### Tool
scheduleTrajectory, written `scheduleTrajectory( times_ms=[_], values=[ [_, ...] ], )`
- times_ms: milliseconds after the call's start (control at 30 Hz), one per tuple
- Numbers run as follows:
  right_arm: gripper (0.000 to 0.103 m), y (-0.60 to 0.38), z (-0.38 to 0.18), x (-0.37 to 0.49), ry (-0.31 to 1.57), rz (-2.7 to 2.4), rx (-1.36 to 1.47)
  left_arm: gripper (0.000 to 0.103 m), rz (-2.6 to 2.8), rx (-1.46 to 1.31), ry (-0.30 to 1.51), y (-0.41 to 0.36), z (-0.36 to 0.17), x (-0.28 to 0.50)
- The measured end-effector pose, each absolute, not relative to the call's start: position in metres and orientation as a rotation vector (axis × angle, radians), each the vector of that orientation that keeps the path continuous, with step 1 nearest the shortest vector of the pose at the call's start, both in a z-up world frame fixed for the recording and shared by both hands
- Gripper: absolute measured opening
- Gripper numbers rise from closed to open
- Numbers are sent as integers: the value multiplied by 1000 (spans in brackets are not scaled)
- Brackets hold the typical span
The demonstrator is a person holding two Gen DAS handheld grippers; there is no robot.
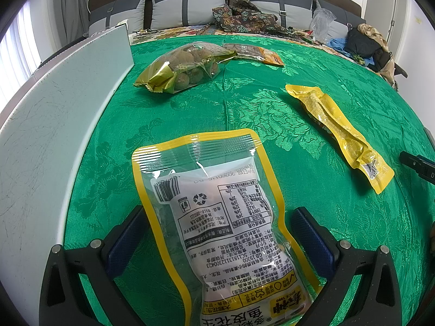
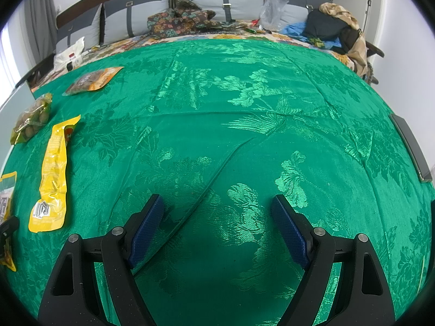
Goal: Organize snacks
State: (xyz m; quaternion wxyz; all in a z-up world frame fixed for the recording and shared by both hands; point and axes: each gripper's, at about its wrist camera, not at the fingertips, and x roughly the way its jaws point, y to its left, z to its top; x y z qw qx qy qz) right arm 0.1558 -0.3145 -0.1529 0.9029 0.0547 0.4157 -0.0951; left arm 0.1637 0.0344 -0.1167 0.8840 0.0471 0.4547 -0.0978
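A yellow-edged peanut bag [image 1: 217, 225] lies label-up on the green cloth [image 1: 244, 108], between the open fingers of my left gripper [image 1: 220, 217]; the pads [image 1: 312, 239] stand apart from its sides. A long yellow snack pack [image 1: 339, 133] lies to the right, also in the right wrist view [image 2: 54, 168]. A clear bag of round brown snacks [image 1: 182, 68] and an orange-brown pouch [image 1: 255, 51] lie farther back. My right gripper [image 2: 217, 203] is open and empty over bare green cloth [image 2: 244, 108].
A white-grey panel or box wall [image 1: 54, 135] stands along the left. A dark flat object [image 2: 410, 146] lies at the right edge. Behind are grey cushions [image 1: 187, 2], patterned fabric [image 1: 244, 16], a plastic bag [image 1: 322, 24] and clothes [image 2: 334, 27].
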Motion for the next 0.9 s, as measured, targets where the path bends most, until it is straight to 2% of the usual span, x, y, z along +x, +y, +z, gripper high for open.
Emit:
scheduleTrajectory(
  times_ms=[267,400,467,533,600,733,833,900],
  values=[
    [85,-315,-153,156,860,-196,113,103,-200,106,949,31,-118,166],
    [84,-317,-149,161,904,-139,96,101,-226,134,1033,30,-113,170],
    [82,-324,-140,165,959,-84,174,93,-242,129,1050,31,-110,170],
    [82,-323,-121,167,955,18,316,78,-245,137,1049,31,-108,167],
    [83,-296,-105,179,991,138,329,62,-250,143,1057,29,-105,164],
    [83,-211,-98,209,1077,312,180,57,-241,85,1080,36,-103,160],
    [82,-160,-116,233,1136,284,36,56,-248,7,1088,49,-98,149],
    [78,-147,-131,243,1191,246,8,56,-257,-41,1077,60,-88,137]
  ],
)
